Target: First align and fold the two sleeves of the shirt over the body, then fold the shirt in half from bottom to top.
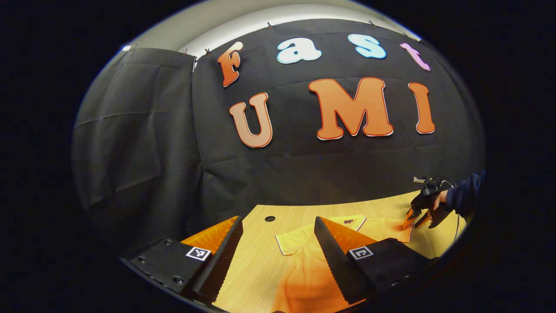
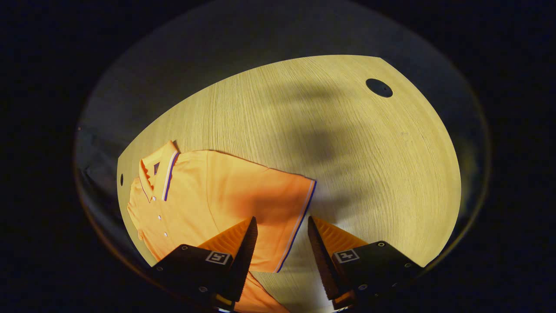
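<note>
Both our grippers gape wide, holding nothing: left gripper (image 1: pixel 278 252) hovers above the orange short-sleeved polo shirt (image 1: pixel 304 269) lying flat on the pale wooden table (image 2: pixel 304 113), and right gripper (image 2: pixel 282 243) straddles the striped sleeve cuff (image 2: pixel 299 221).

matt cloth shirt (image 2: pixel 204 191), wood-grain table (image 2: pixel 304 113)

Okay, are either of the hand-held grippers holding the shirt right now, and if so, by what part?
Nothing is held. The right hand-held gripper is open, straddling the sleeve's striped hem of the shirt. The left hand-held gripper is open above it.
</note>
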Demonstrator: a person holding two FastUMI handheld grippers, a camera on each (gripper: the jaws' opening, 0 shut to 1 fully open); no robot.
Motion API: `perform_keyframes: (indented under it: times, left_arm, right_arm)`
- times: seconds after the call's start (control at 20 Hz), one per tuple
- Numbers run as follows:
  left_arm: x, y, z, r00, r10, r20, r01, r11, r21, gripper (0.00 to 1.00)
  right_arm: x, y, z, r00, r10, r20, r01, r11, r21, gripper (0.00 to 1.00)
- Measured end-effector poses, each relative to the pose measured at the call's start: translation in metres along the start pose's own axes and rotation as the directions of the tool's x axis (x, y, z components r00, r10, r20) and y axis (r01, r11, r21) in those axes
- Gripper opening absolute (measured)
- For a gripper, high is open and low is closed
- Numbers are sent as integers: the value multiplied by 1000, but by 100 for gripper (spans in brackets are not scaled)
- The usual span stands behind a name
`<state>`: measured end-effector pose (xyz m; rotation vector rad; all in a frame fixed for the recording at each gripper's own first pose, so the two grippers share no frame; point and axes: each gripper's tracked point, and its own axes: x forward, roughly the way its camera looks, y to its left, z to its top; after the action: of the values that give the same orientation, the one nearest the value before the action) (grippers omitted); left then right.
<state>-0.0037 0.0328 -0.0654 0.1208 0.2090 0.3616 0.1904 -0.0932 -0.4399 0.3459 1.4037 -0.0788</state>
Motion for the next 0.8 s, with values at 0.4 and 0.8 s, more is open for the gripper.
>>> perform_keyframes:
  times: [0.4, 0.8]
  left_arm:
    - [6, -6, -5, 1000, 11, -30, -11, 1000, 6, 99]
    - [7, -9, -4, 999, -14, -32, 14, 1000, 13, 99]
  right_arm:
    - [11, -13, -3, 991, -103, -86, 98, 993, -61, 41]
    - [6, -2, 8, 1000, -5, -25, 4, 1000, -29, 6]
